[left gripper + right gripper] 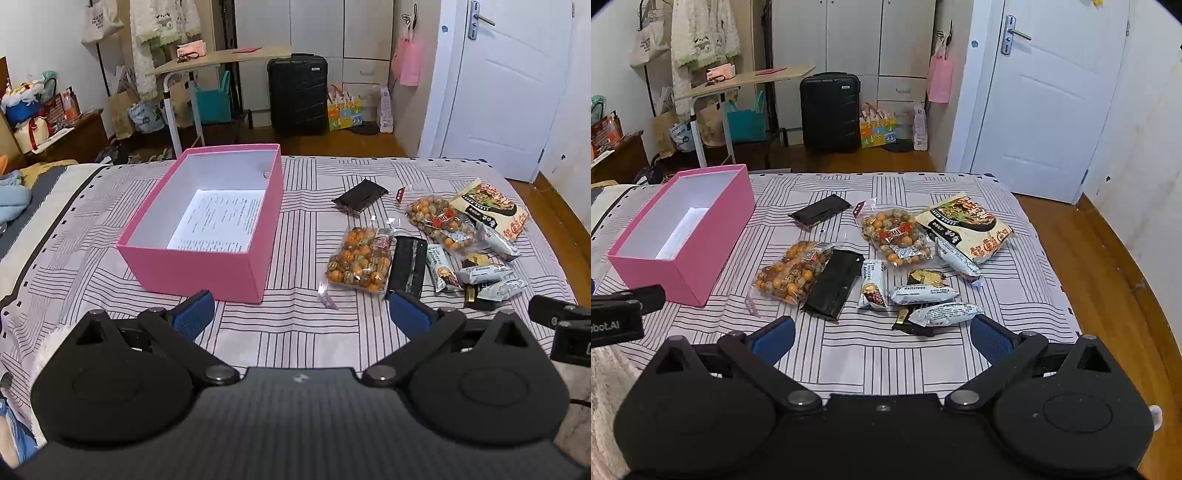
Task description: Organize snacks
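An open pink box (192,266) (683,254) with a printed sheet inside stands on the striped bed cover. To its right lie snacks: two clear bags of orange balls (360,264) (792,273) (895,236), black packets (360,195) (833,284), a large noodle pack (491,206) (967,225) and several small white wrapped bars (923,293). My left gripper (301,314) is open and empty, just in front of the box. My right gripper (882,338) is open and empty, just short of the nearest bars (945,313).
Beyond the bed's far edge stand a black suitcase (297,94), a side table (218,61), bags on the floor and a white door (509,74). Wooden floor lies to the right of the bed. The right gripper's body shows at the left wrist view's right edge (565,325).
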Tool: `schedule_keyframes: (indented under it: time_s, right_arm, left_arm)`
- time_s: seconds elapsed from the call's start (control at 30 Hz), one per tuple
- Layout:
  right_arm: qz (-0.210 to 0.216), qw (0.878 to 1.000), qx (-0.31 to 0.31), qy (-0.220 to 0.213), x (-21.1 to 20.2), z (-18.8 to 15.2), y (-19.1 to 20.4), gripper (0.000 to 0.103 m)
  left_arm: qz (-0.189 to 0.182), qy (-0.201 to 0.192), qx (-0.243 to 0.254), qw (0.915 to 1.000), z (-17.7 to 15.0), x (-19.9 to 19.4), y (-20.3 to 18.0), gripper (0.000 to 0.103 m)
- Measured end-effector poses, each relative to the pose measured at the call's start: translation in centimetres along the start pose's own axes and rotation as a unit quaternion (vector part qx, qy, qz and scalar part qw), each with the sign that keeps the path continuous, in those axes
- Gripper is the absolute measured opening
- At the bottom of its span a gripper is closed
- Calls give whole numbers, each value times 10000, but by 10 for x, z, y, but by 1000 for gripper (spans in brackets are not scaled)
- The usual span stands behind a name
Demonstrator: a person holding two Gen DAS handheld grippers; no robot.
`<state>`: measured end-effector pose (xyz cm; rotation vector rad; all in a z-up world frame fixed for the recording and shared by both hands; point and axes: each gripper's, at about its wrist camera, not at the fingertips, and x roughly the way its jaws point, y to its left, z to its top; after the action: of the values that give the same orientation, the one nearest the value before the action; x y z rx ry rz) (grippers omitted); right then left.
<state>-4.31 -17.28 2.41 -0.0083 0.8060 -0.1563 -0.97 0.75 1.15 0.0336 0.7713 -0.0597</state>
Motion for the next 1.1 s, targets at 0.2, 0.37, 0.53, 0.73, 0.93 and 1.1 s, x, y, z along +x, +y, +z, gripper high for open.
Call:
schedule_keyframes:
  time_s: [0.2,0.37,0.53,0.73,0.93,1.1]
  right_arm:
    - [-29,10000,-35,0,1,0,-1,102]
    - [-35,10000,-52,-10,0,-2,-1,102]
    - [-35,10000,-60,-3,2,-3,-2,102]
    - [-68,9999,-119,-32,3,-6,-1,102]
    - [-30,9997,-166,-153,0,-9,-1,102]
    - [-23,9992,-217,-338,-5,-9,1,102]
  left_arm:
    - [45,-46,86,9999,-4,2,-3,103]
    - [149,-63,71,9998,-6,2,-2,103]
    - [173,-271,1,9995,-8,-2,0,103]
    - [220,-381,138,9989,-14,0,-2,103]
    - [142,-207,104,9996,-16,7,-2,103]
    - [129,-142,144,9997,-17,9,-3,103]
